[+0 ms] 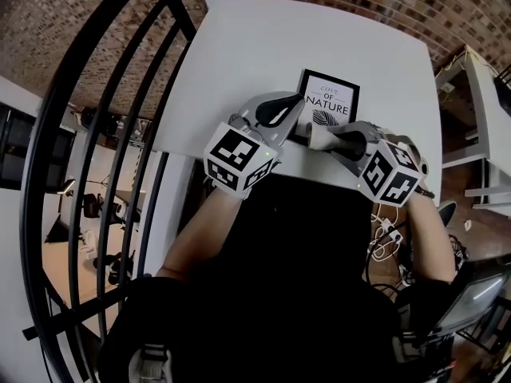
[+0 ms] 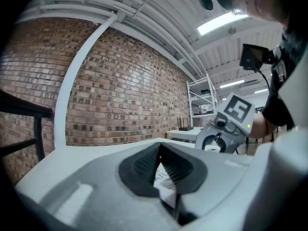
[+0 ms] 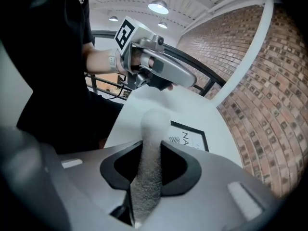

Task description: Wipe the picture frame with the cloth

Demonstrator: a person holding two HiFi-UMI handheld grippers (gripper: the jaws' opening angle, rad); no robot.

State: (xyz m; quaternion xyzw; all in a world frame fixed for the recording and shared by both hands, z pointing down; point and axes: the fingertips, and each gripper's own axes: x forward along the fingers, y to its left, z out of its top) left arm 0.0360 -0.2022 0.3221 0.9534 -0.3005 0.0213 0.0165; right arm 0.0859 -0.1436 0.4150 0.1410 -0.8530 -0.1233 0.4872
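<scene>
- The left gripper [image 2: 162,166] has its jaws drawn together on the near edge of the picture frame [image 1: 329,100]. A strip of the white print shows between the dark pads, so it reads as a thin pinch at the rim only.
- The right gripper [image 3: 150,170] has its jaws clamped on the cloth [image 3: 154,124]. A rounded fold stands out past the fingertips, and a narrow band runs back between the pads.
- Seen from the right jaws, the frame lies just ahead and slightly to the right, flat on the white table [image 1: 263,54]. The fold is close to it, but I cannot tell whether it touches.
- Risk: the left pinch is narrow, so a sideways wipe could swivel the frame about that point or pull it free.
- Risk: if the right jaws press down too steeply, the fold may buckle and the hard fingertips could scrape the glass.
- Risk: the two grippers work close together at the frame's near edge, so a long stroke towards the left jaws could knock them.
</scene>
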